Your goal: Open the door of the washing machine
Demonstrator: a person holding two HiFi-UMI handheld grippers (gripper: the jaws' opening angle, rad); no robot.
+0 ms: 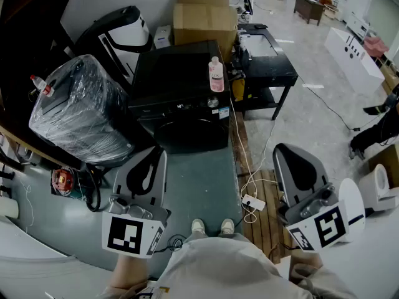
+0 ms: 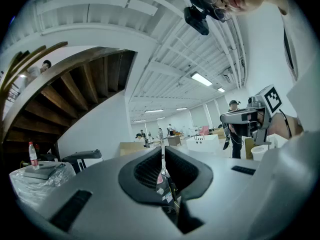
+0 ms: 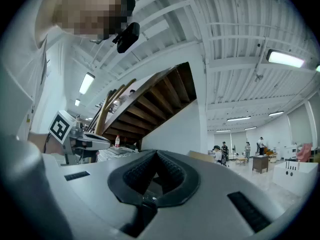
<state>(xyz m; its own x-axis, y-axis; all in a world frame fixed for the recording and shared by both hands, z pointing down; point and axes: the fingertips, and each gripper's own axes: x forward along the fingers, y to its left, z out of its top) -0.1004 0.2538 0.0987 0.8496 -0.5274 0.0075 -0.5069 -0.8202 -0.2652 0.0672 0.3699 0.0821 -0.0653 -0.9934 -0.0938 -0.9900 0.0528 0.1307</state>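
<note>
Head view: the black washer (image 1: 181, 104) stands on the floor ahead, well apart from both grippers, with its round door (image 1: 187, 134) shut. I judge the door stiff, hinged and latched, so it wants a firm pull at a recess in its rim, on which side I cannot tell. The left gripper (image 1: 154, 154) and right gripper (image 1: 292, 151) hang level close to the person, touching nothing. Left gripper view: its pads (image 2: 147, 169) are closed to a thin slit with nothing between them. Right gripper view: its pads (image 3: 138, 176) meet at the tips, likewise empty.
</note>
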